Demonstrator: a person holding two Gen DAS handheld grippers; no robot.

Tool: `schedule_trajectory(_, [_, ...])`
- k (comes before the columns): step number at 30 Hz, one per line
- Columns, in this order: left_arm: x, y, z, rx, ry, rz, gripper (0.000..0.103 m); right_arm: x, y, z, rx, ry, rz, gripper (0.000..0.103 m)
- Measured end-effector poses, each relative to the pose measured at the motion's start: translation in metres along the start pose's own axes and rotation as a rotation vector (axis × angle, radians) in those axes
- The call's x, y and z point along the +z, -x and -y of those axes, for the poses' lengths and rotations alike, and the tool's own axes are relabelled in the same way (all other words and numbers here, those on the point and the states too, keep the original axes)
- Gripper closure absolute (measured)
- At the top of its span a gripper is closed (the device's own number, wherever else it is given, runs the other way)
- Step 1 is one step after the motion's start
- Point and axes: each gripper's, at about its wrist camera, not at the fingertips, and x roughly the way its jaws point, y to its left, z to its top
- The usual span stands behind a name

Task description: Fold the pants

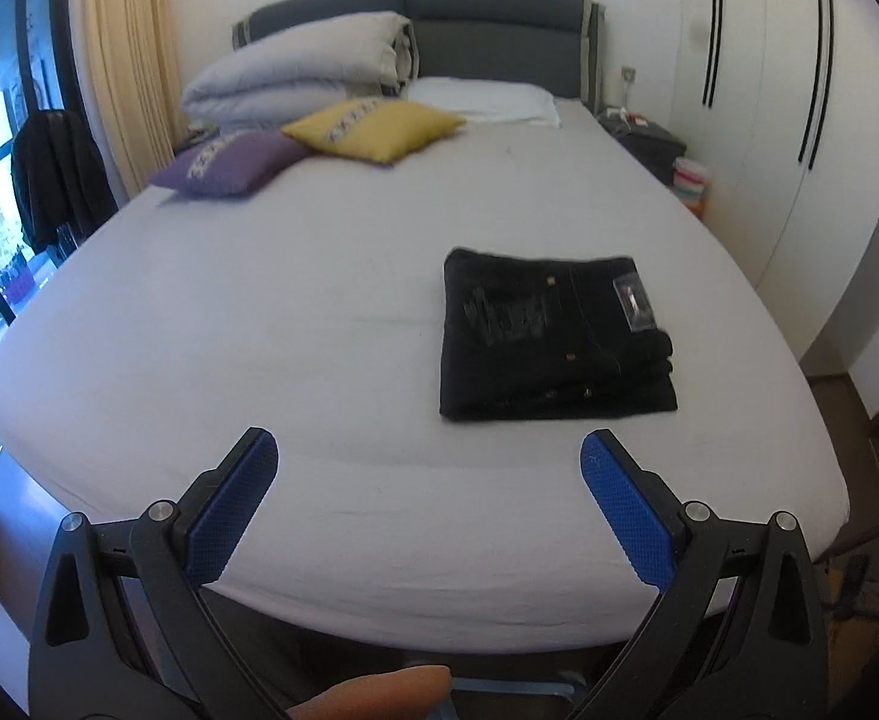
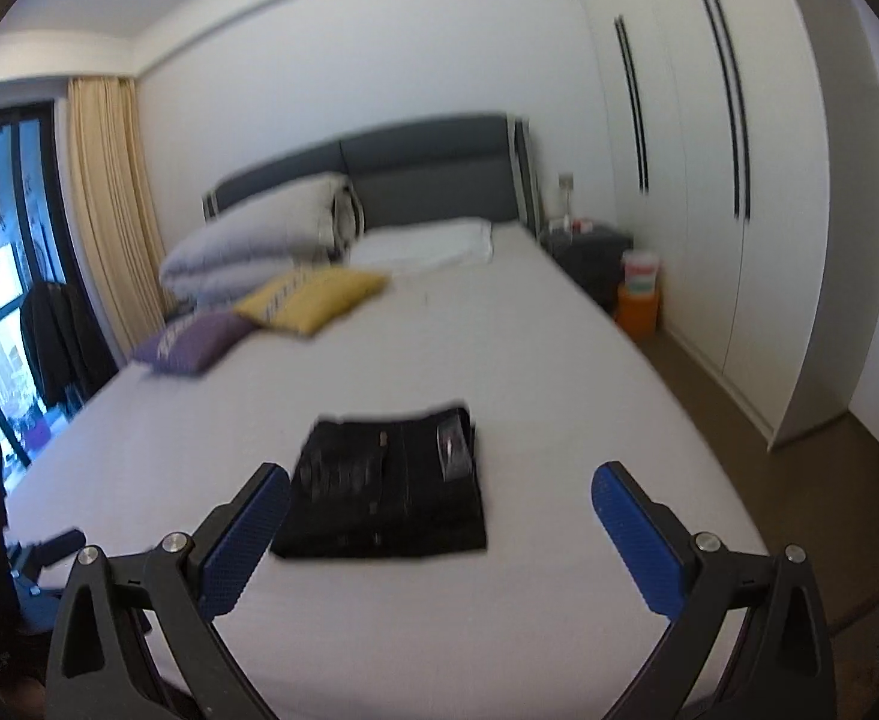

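Note:
Black pants (image 1: 550,336) lie folded into a compact square on the pale bed sheet (image 1: 259,330), with a clear tag on the top right corner. My left gripper (image 1: 429,450) hovers open above the foot of the bed, short of the pants and slightly to their left. In the right wrist view the same folded pants (image 2: 388,486) lie just beyond my right gripper (image 2: 439,483), which is open and empty; its left finger (image 2: 247,534) sits level with the pants' left edge. Neither gripper touches the cloth.
A yellow cushion (image 1: 373,126), a purple cushion (image 1: 229,162), a rolled grey duvet (image 1: 295,66) and a white pillow (image 1: 481,99) lie near the headboard. White wardrobes (image 2: 709,150) line the right wall, a nightstand (image 2: 589,252) beside them. A window and curtain (image 2: 109,198) stand left.

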Motion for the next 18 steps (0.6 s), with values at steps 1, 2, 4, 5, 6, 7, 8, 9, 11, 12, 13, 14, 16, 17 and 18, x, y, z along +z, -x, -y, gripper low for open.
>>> schedule_trajectory(1, [-0.001, -0.004, 0.001, 0.0, -0.001, -0.008, 0.0, -0.005, -0.007, -0.002, -0.007, 0.014, -0.023, 0.0])
schedule_trajectory(2, [-0.003, -0.009, 0.002, -0.001, -0.001, -0.014, 0.0, -0.009, -0.012, -0.004, -0.016, 0.026, -0.039, 0.0])
schedule_trajectory(4, [-0.008, -0.017, 0.004, -0.002, 0.0, -0.025, 0.0, -0.016, -0.019, -0.008, -0.037, 0.048, -0.065, 0.0])
schedule_trajectory(5, [-0.009, -0.021, 0.006, -0.004, -0.001, -0.033, 0.0, -0.017, -0.021, -0.009, -0.043, 0.053, -0.071, 0.0])
schedule_trajectory(6, [-0.009, -0.021, 0.006, -0.004, -0.002, -0.037, 0.0, -0.019, -0.024, -0.009, -0.046, 0.057, -0.078, 0.0])
schedule_trajectory(7, [-0.009, -0.022, 0.006, -0.003, -0.005, -0.04, 0.0, -0.02, -0.024, -0.009, -0.048, 0.057, -0.08, 0.0])
schedule_trajectory(8, [-0.011, -0.026, 0.009, -0.002, -0.011, -0.045, 0.0, -0.022, -0.025, -0.009, -0.049, 0.057, -0.082, 0.0])
schedule_trajectory(9, [-0.009, -0.026, 0.009, -0.003, -0.016, -0.047, 0.0, -0.022, -0.026, -0.008, -0.05, 0.054, -0.087, 0.0])
schedule_trajectory(11, [-0.01, -0.027, 0.01, -0.007, -0.021, -0.053, 0.0, -0.025, -0.028, -0.007, -0.049, 0.047, -0.096, 0.0])
schedule_trajectory(12, [-0.01, -0.028, 0.01, -0.008, -0.023, -0.054, 0.0, -0.026, -0.029, -0.007, -0.05, 0.046, -0.099, 0.0])
schedule_trajectory(13, [-0.01, -0.03, 0.011, -0.007, -0.024, -0.057, 0.0, -0.026, -0.03, -0.007, -0.051, 0.045, -0.103, 0.0])
schedule_trajectory(14, [-0.01, -0.03, 0.011, -0.007, -0.024, -0.061, 0.0, -0.027, -0.031, -0.006, -0.049, 0.045, -0.108, 0.0])
schedule_trajectory(16, [-0.011, -0.028, 0.01, -0.01, -0.023, -0.066, 0.0, -0.028, -0.032, -0.007, -0.044, 0.044, -0.117, 0.0])
schedule_trajectory(17, [-0.012, -0.026, 0.01, -0.01, -0.023, -0.068, 0.0, -0.028, -0.033, -0.008, -0.042, 0.045, -0.12, 0.0])
schedule_trajectory(18, [-0.012, -0.027, 0.01, -0.01, -0.022, -0.071, 0.0, -0.028, -0.033, -0.008, -0.04, 0.046, -0.121, 0.0])
